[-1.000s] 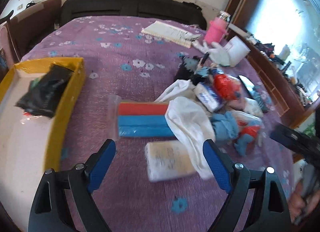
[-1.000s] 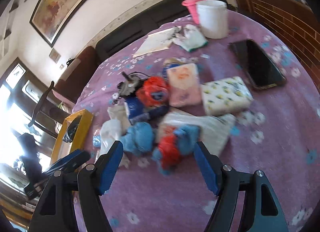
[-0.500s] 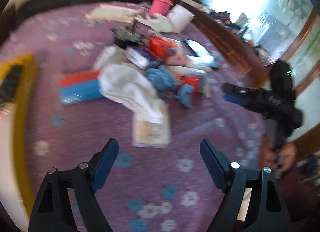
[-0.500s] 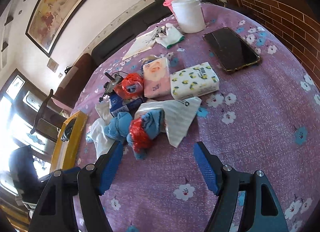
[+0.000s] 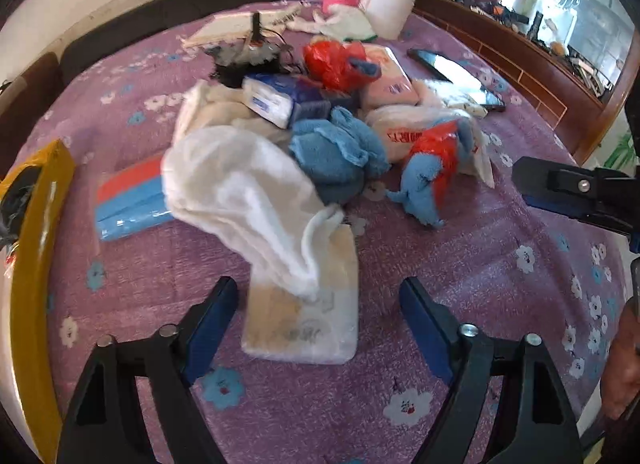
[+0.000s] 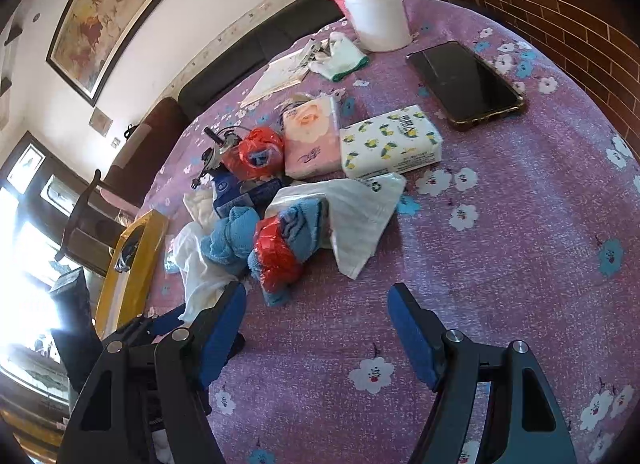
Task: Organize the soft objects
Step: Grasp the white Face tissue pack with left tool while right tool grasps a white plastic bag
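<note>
little is being shown as done: one dark bundle (image 5: 18, 196) is lying in the yellow tray (image 5: 38, 264) at the worktop's (image 6: 520, 264) left edge. the white cloth (image 5: 240, 200), blue towel (image 5: 340, 152), red-and-blue toy (image 5: 432, 168) and tissue packs (image 6: 390, 142) are being left heaped mid-worktop. both the left tongs (image 5: 318, 316) and right tongs (image 6: 316, 324) are being held spread, gripping nothing.
</note>
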A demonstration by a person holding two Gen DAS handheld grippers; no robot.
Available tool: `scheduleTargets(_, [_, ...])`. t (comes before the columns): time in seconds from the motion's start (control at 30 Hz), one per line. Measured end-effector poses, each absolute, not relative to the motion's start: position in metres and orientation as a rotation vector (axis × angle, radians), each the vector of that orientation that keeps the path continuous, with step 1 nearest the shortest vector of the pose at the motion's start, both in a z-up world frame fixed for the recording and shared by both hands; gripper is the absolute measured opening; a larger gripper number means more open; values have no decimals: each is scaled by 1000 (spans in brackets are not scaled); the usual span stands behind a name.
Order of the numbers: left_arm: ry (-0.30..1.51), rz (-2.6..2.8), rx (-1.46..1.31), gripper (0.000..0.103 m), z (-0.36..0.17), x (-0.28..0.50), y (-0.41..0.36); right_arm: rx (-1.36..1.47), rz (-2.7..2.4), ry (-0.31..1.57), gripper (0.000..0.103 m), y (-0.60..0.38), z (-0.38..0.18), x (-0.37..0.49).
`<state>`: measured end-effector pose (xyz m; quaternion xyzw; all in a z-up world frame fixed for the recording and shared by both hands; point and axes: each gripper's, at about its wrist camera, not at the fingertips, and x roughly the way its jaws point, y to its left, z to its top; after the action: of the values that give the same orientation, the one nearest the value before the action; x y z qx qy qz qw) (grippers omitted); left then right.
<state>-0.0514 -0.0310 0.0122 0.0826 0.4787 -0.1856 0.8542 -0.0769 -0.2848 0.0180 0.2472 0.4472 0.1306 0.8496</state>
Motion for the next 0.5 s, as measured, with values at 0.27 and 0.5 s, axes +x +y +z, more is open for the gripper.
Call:
scheduleTargets(0.27, [996, -367, -23, 44, 40, -74, 45, 500, 326, 955, 77, -263, 20, -68])
scheduleTargets(0.5, [954, -335, -136, 45, 51, -95, 93, 415, 433, 967, 77, -211, 29, -55])
